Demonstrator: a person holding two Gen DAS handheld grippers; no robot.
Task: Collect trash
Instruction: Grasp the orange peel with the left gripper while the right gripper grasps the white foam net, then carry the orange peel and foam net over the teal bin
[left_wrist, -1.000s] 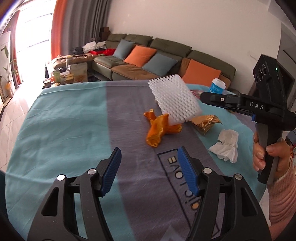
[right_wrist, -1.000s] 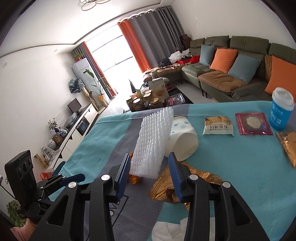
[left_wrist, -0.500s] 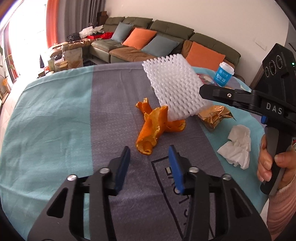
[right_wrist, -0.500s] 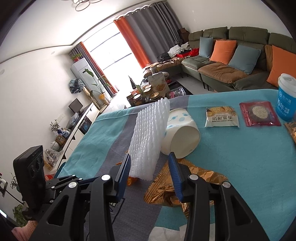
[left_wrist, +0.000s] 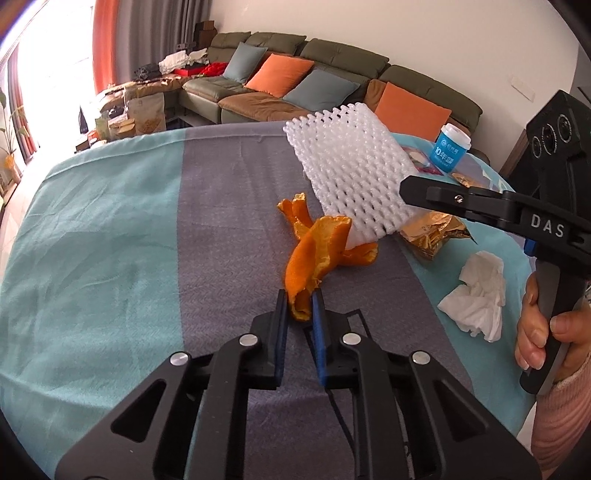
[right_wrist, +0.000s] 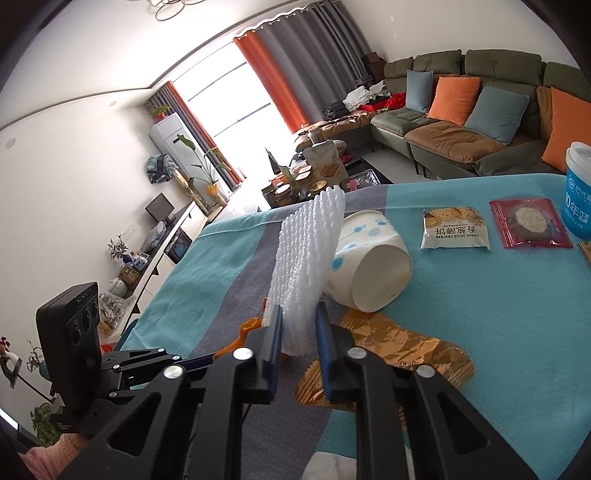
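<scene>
Left gripper (left_wrist: 299, 306) now forward, fingers closing on orange peel (left_wrist: 317, 251); right gripper (right_wrist: 299, 328) fingers tightening on foam net (right_wrist: 306, 266).

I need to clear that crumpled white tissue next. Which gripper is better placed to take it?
Neither is free: the left gripper is closing on the orange peel and the right gripper on the white foam net. Once emptied, probably the right: the tissue lies beside its handle.
</scene>
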